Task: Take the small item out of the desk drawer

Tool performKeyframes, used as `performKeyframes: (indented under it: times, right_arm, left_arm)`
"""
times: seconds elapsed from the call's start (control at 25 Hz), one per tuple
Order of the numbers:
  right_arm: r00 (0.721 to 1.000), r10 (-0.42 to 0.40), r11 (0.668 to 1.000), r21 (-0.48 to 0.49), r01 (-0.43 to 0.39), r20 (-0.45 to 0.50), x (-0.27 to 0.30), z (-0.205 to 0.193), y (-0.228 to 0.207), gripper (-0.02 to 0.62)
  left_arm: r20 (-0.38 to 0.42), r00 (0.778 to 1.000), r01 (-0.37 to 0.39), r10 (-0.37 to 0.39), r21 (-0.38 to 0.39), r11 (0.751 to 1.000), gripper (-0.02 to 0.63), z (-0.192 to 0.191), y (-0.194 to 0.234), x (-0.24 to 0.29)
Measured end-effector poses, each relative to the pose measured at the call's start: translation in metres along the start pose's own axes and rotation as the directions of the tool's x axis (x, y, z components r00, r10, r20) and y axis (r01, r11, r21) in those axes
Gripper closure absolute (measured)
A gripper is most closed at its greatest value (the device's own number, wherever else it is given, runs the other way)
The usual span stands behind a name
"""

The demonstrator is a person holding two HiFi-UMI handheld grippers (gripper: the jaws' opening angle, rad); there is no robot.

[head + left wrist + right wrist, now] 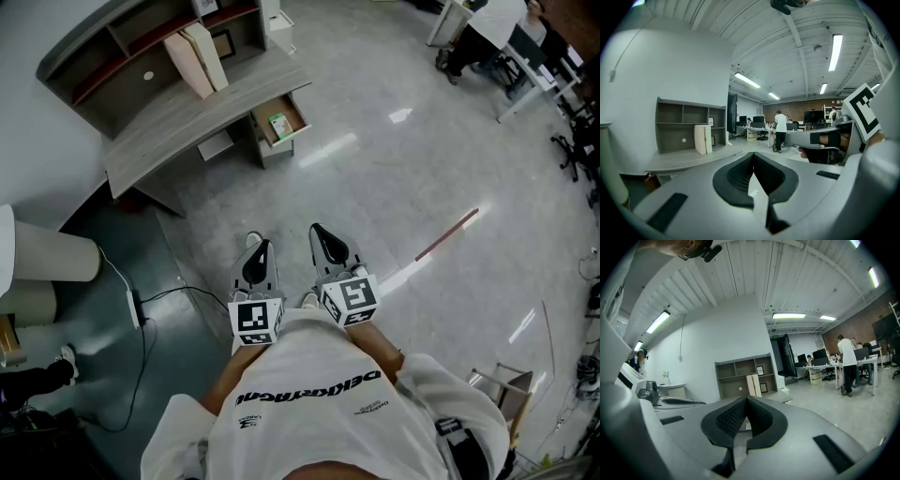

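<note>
Two pale binders (197, 58) stand on the desk (178, 127); shiny floor (375, 187) separates it from me. The small item (279, 126) lies in the open drawer (294, 110), too small to read its long axis. My left gripper (259, 247) and right gripper (321, 231) are clenched, empty.

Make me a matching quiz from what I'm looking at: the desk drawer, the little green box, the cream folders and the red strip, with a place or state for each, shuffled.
Things
1. drawer
2. green box
3. cream folders
4. red strip

Places or states
A. standing upright on the desk
B. lying on the pale floor
C. pulled open
D. inside the drawer

Pairs: 1-C, 2-D, 3-A, 4-B
</note>
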State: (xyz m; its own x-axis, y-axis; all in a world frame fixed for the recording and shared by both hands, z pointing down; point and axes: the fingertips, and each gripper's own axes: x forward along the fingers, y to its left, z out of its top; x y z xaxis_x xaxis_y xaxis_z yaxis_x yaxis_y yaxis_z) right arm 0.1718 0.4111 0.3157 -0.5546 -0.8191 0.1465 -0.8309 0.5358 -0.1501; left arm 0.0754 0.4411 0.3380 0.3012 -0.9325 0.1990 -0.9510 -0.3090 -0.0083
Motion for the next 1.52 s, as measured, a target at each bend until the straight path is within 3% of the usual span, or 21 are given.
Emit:
performKeyframes:
  times: [0.44, 0.68, 1.04, 1.52]
  right_arm:
    - [0.998, -0.018, 1.0, -0.02, 0.016, -0.056, 0.091, -0.008, -0.021, 0.565]
    - [0.998, -0.027, 1.0, -0.005, 0.027, -0.052, 0.189, 0.008, -0.042, 0.565]
    - [0.991, -0.127, 0.992, -0.033, 0.125, -0.053, 0.319, 0.063, -0.075, 0.565]
    - [0.967, -0.236, 0.971, 0.012, 0.238, -0.099, 0.438, 0.065, -0.113, 0.565]
  left_arm:
    - [0.0, 1.0, 0.0, 0.0, -0.053, 0.999, 0.591, -0.007, 0.065, 0.073]
    - [0.02, 0.998, 0.055, -0.054, -0.052, 0.997, 0.591, 0.01, 0.124, 0.16]
    - [0.038, 0.985, 0.167, -0.165, -0.037, 0.985, 0.591, 0.068, 0.205, 0.28]
    - [-0.003, 0.952, 0.306, -0.306, -0.006, 0.952, 0.591, 0.073, 0.272, 0.393]
